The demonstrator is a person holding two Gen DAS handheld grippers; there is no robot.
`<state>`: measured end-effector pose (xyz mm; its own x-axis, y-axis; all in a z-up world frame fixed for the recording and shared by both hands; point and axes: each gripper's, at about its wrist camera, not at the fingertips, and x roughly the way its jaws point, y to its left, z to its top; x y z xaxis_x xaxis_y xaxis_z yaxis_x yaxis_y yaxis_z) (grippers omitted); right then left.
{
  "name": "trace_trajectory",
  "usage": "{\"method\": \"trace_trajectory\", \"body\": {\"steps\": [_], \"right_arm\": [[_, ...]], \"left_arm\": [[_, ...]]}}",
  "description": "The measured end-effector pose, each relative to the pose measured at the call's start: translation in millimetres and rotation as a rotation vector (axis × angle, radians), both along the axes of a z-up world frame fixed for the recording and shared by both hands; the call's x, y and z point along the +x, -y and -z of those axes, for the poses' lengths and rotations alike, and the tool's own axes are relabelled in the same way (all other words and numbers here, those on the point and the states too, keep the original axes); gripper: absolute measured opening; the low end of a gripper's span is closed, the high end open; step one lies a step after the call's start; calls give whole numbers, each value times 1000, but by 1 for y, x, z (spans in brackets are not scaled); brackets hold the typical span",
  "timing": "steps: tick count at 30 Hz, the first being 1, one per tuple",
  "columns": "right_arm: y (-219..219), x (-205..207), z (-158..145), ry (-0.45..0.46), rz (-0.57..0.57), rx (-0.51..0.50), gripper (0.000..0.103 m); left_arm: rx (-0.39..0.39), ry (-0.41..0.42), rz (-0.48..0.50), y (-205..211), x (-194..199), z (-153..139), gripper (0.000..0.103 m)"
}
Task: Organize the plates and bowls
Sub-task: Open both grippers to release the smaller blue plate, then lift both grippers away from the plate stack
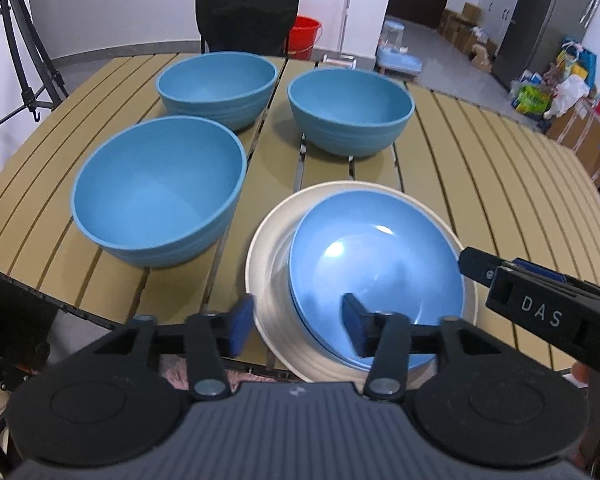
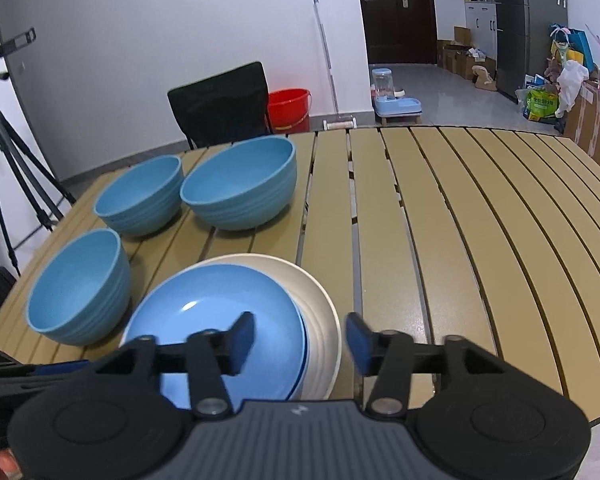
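1. Slatted tan table (image 1: 480, 152) is carrying everything — three blue bowls at ten to twelve o'clock of the plate stack.
2. Blue plate (image 1: 372, 268) is sitting on the cream plate (image 1: 268, 248), directly under both grippers.
3. Left gripper (image 1: 296, 324) and right gripper (image 2: 300, 338) are standing open, gripping nothing.
4. Nearest bowl (image 1: 156, 188) is lying at ten o'clock — closer to the left hand, I judge.

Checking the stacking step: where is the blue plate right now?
The blue plate lies on the cream plate at the table's near edge, right of the nearest blue bowl in both views.
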<state>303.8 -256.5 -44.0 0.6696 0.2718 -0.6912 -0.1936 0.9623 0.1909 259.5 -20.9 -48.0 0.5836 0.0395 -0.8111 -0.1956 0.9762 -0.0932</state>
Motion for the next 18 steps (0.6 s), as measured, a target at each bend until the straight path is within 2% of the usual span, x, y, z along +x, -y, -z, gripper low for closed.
{"method": "trace_trajectory", "body": {"steps": [2, 4, 5, 7, 12, 18], "right_arm": [[2, -3, -4, 10, -5, 12, 78], [2, -5, -9, 21, -10, 14, 94], [2, -6, -11, 27, -11, 11, 96], [1, -6, -15, 28, -18, 14, 103], [-4, -9, -25, 49, -29, 26, 103], [-17, -13, -33, 55, -53, 42, 103]], "left_arm": [[4, 18, -4, -3, -5, -5, 84], [20, 47, -10, -6, -12, -12, 91], [26, 57, -14, -9, -15, -17, 100], [15, 92, -15, -16, -20, -26, 103], [19, 147, -36, -36, -30, -44, 103], [14, 162, -81, -64, -36, -52, 103]]}}
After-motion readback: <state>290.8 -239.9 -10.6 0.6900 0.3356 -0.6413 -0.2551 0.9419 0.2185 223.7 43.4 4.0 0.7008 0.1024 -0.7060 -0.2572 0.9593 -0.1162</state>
